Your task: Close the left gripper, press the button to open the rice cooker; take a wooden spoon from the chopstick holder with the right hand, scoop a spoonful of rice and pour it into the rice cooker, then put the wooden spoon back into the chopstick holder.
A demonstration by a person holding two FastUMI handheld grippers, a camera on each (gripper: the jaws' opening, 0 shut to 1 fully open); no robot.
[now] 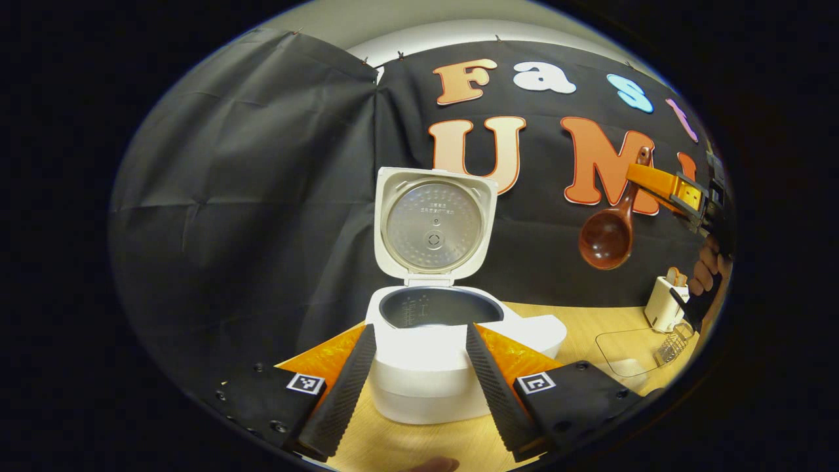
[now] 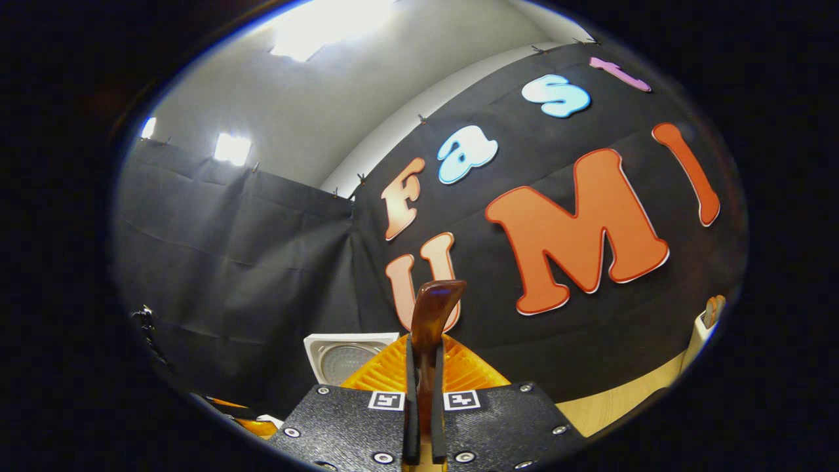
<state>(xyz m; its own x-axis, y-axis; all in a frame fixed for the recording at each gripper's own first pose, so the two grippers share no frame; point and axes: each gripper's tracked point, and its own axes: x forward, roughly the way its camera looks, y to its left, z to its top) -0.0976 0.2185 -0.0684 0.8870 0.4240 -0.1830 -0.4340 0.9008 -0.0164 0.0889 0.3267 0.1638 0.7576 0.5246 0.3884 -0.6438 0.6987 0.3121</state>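
Observation:
The white rice cooker [image 1: 432, 367] stands on the wooden table with its lid [image 1: 434, 226] up and its dark inner pot [image 1: 439, 307] showing. My left gripper [image 1: 421, 328] is open, one finger on either side of the cooker's front, not pressing it. High at the right, my right gripper [image 1: 688, 196] holds the brown wooden spoon [image 1: 606, 236], bowl hanging down in the air. In the right gripper view, my right gripper [image 2: 425, 344] is shut on the spoon's handle [image 2: 434, 308], which sticks up past the fingertips. The cooker lid [image 2: 344, 357] peeks out behind them.
At the table's right end stand the white chopstick holder [image 1: 663, 303] with a wooden utensil in it, a small wire basket [image 1: 672, 347] and a clear flat container [image 1: 623, 354]. A hand [image 1: 708, 269] holds the right gripper. Black cloth walls close the back and left.

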